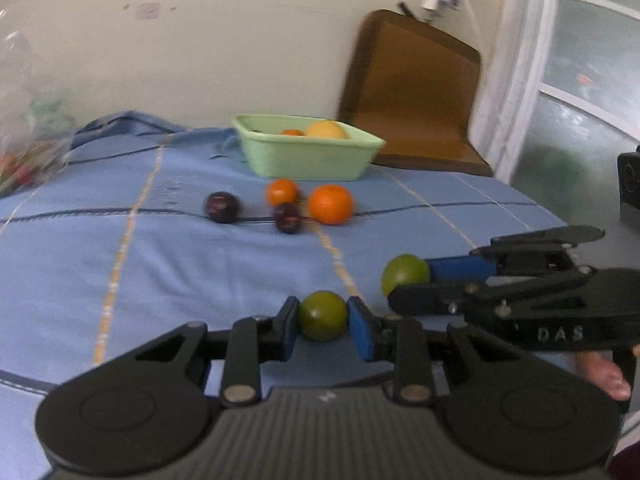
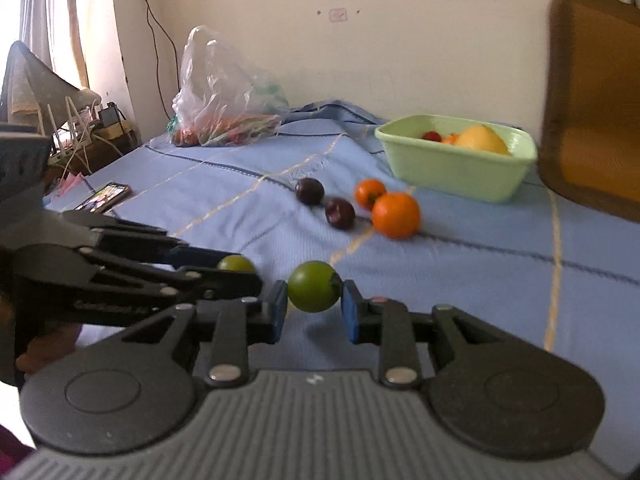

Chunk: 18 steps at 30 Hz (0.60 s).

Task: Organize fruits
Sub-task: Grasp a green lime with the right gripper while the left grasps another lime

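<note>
My left gripper (image 1: 322, 317) is shut on a green lime (image 1: 322, 315) above the blue cloth. My right gripper (image 2: 314, 294) is shut on a second green lime (image 2: 314, 286); it also shows in the left wrist view (image 1: 405, 274). The two grippers are side by side. Two oranges (image 1: 330, 203) (image 1: 282, 192) and two dark plums (image 1: 221, 207) (image 1: 287, 218) lie on the cloth in front of a light green tub (image 1: 308, 154). The tub holds a yellow fruit (image 2: 480, 140) and small red and orange fruits.
A plastic bag of produce (image 2: 224, 100) sits at the far left of the blue tablecloth (image 1: 160, 264). A phone (image 2: 106, 196) lies near the left edge. A brown chair (image 1: 416, 92) stands behind the tub by the wall.
</note>
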Each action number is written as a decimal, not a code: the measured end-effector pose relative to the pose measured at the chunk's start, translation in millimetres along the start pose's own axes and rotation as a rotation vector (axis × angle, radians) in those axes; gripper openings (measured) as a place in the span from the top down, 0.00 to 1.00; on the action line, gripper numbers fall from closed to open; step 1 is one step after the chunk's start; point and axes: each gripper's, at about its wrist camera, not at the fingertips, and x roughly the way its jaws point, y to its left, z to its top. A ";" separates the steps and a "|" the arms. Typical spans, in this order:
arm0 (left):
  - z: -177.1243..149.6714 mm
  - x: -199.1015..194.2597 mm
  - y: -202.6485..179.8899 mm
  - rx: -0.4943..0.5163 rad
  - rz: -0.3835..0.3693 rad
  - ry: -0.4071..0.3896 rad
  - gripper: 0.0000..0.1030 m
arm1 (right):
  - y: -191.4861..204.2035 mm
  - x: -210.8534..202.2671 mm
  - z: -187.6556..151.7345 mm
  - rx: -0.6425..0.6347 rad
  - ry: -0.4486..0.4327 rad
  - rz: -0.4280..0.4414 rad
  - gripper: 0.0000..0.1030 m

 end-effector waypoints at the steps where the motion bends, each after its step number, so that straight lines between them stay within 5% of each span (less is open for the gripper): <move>1: -0.6 0.3 -4.3 0.011 0.003 -0.001 0.74 | 0.0 -4.9 -3.7 0.005 -0.003 0.001 0.69; 18: -7.5 0.0 -18.5 0.065 0.060 -0.016 0.68 | 10.8 -9.6 -26.0 -0.046 -0.034 -0.065 0.64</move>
